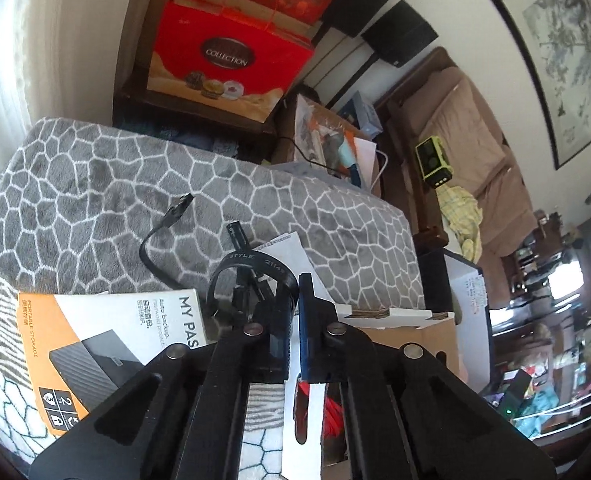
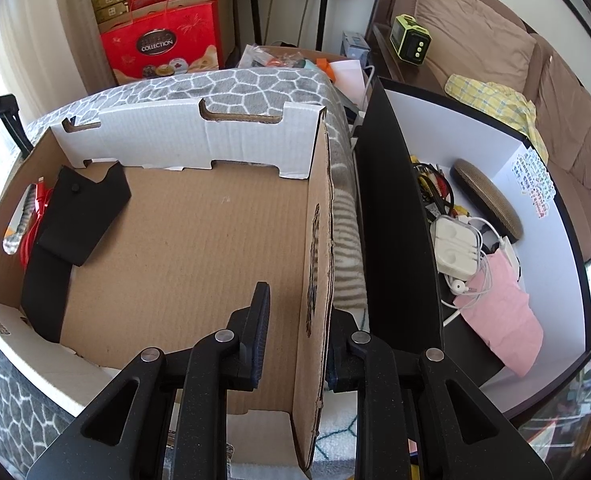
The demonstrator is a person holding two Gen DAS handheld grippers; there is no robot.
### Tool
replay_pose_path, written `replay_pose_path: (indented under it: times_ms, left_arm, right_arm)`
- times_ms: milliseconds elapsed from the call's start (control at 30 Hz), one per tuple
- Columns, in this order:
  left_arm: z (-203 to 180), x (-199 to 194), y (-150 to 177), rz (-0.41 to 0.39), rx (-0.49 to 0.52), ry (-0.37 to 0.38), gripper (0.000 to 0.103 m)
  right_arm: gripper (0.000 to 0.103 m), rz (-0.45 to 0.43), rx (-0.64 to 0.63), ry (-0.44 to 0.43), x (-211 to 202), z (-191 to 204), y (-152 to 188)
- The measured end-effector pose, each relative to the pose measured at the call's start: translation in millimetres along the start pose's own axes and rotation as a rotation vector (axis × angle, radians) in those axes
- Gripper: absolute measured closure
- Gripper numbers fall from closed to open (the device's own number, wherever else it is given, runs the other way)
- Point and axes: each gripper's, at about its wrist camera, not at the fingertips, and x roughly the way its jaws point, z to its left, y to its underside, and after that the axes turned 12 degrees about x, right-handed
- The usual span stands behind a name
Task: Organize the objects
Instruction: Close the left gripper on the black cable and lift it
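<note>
Left gripper [image 1: 293, 292]: jaws nearly closed, clamped on a black looped strap [image 1: 251, 276] printed with "STYLE"; the loop stands up just ahead of the fingertips, over the near edge of the grey patterned blanket [image 1: 95, 184].
Black cable [image 1: 163, 236]: lies curled on the blanket, just beyond and left of the strap, apart from the jaws.
Hard-drive box [image 1: 107, 344]: orange and white, flat on the blanket, left of the left gripper and close beside its left finger.
White papers [image 1: 291, 252]: behind the strap, partly hidden by it.
Right gripper [image 2: 295, 332]: jaws part open, straddling the right wall of the cardboard box [image 2: 199, 248]; the left finger is inside the box, the right one outside. Whether the pads touch the wall cannot be told.
Box interior: mostly bare floor; a black pouch [image 2: 75, 220] and a red cable [image 2: 33, 220] lie against the far left side.
Room at the right: a narrow strip of blanket separates the cardboard wall from a black-and-white bin [image 2: 399, 216], which holds white earphones [image 2: 455, 252] and pink cloth [image 2: 499, 312].
</note>
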Motion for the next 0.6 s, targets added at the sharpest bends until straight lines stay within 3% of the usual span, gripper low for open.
replay_pose_path:
  times_ms: [367,600]
  left_arm:
    - [-61.4,-57.8,-10.1,-0.114,0.183,0.096,0.101]
    - [-103.7,-59.3,-10.2,-0.045,0.287,0.168,0.101]
  right_arm:
    - [0.080,0.001,0.003,0.004,0.7,0.7,0.5]
    - [0.080,0.006,0.008,-0.001,2.0,-1.2,-0.4]
